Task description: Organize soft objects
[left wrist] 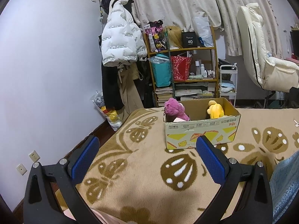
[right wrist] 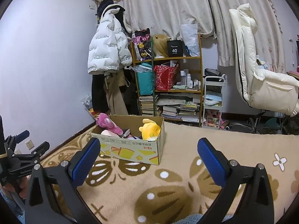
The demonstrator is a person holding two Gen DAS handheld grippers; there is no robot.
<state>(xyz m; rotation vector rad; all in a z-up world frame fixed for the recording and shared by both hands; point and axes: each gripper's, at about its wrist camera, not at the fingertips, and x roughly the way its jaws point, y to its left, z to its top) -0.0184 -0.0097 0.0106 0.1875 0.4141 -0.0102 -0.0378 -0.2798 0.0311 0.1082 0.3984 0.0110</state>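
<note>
Left gripper (left wrist: 146, 145) and right gripper (right wrist: 148, 147): fingers spread wide, empty, above blanket (right wrist: 177, 145). Beyond, box (left wrist: 201, 132) holding pink plush (left wrist: 175, 109) and yellow plush (left wrist: 214, 110).

The room is lying under even, cool indoor light; no lamp is showing. The lilac wall (left wrist: 46, 65) is looking flat, without glare. A soft shadow is falling on the beige blanket (left wrist: 142, 192) near the bottom of the left wrist view. Both pictures are staying sharp in the middle, while the fisheye lens is bending the curtain (right wrist: 168, 9) and darkening the corners to black.
</note>
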